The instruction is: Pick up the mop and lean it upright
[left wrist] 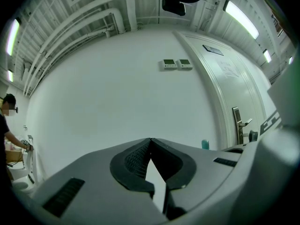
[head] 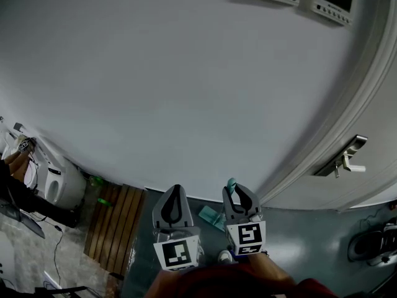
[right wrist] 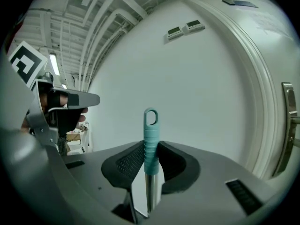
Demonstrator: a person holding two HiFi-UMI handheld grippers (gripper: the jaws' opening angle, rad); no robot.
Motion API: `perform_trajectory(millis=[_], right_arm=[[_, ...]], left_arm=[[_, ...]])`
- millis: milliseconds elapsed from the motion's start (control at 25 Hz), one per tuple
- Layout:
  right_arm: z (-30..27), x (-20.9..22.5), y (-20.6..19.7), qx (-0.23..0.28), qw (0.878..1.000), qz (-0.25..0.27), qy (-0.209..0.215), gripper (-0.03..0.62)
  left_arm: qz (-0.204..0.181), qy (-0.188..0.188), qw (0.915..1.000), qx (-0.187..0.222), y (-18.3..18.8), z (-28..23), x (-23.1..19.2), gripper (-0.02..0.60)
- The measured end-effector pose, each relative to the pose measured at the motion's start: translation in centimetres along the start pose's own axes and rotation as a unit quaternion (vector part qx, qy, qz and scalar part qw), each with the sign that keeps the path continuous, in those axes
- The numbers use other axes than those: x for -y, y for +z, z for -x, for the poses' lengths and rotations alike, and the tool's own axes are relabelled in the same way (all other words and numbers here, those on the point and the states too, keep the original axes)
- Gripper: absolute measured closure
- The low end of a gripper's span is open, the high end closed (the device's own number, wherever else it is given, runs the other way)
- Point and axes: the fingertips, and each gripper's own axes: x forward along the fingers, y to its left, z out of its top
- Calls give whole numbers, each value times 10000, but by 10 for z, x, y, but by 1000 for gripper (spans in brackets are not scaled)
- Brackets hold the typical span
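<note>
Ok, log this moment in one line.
right claw: shut on mop handle | handle: upright | left claw: shut, empty

**Inspector:** Casings?

**Recorder:** Left gripper (head: 175, 189) and right gripper (head: 239, 191): grey moulded shells, rounded at the nose, lined with black cross-hatched pads (left wrist: 133, 161) (each shell also has a dark ribbed slot (left wrist: 65, 197)).

**Inspector:** Markings? Clothing?

**Recorder:** Each gripper has a white cube (head: 178, 253) printed with black square markers. The sleeve (head: 248, 285) is dark red.
</note>
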Motion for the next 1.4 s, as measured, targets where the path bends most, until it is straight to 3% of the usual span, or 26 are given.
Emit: perform_trajectory(millis=[480, 1400], right_arm=[[-12, 6, -50, -509, 9986, 90, -76, 488], [-34, 15, -50, -385, 9988, 154, -271, 488]], left_arm=[[-11, -14, 10000, -39, -4, -1, 3, 568], [19, 73, 9999, -98, -11, 2, 0, 568]])
